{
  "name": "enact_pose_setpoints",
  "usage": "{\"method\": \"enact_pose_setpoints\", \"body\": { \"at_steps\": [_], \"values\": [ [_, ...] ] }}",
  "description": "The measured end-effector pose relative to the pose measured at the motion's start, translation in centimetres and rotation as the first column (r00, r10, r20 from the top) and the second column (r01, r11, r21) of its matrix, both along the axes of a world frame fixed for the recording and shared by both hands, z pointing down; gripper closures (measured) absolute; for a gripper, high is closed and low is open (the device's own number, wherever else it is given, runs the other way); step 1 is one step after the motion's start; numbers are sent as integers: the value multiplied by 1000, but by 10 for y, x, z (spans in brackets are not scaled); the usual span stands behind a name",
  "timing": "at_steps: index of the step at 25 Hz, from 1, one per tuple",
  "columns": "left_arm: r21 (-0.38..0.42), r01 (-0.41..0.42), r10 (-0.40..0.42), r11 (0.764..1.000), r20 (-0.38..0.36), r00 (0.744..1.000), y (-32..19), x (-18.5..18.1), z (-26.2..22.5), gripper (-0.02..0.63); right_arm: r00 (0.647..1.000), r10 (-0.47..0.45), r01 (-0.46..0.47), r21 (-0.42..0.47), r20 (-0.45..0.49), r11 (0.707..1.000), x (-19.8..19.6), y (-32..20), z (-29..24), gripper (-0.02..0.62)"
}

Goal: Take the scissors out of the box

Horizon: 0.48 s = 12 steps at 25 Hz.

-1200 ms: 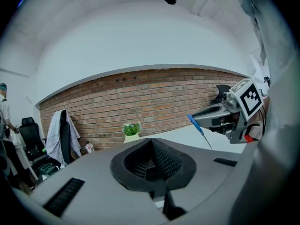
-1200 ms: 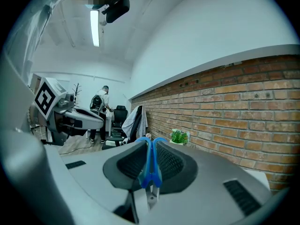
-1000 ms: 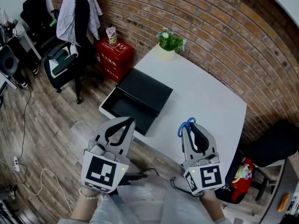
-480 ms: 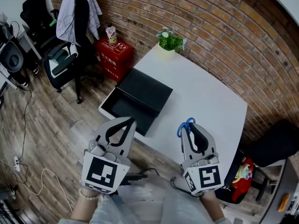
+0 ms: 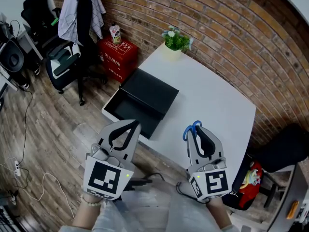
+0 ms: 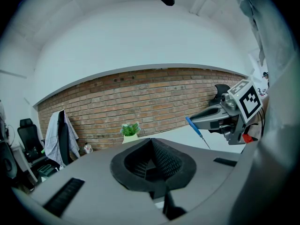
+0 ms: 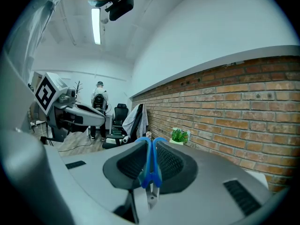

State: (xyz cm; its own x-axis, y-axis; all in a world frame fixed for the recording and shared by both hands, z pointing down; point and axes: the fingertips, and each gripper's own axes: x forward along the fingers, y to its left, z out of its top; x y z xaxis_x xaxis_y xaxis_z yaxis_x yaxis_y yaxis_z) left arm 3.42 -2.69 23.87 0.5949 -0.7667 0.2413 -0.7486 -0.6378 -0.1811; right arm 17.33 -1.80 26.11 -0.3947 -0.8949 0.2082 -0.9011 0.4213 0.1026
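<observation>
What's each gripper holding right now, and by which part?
The right gripper is shut on the scissors, clamping their blue handles, with the blades pointing back toward its body. The left gripper is shut with nothing between its jaws.

In the head view, the scissors [image 5: 192, 128] are largely hidden within the right gripper [image 5: 197, 134], only blue handles being seen. The dark inside of the box [image 5: 126, 111] cannot be made out.

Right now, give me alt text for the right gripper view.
The right gripper is shut on blue-handled scissors, handle loops at the tips, blades toward the camera. Beyond are a brick wall, a potted plant and, at left, the left gripper.
</observation>
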Motion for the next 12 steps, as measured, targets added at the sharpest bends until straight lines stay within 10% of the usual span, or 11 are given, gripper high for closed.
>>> {"method": "enact_pose_setpoints", "body": {
  "at_steps": [12],
  "values": [
    [-1,-5,5,1000,-3,1000,2,-4,0,588,1000,1,-1,-5,-17,1000,-6,1,1,523]
  ]
}}
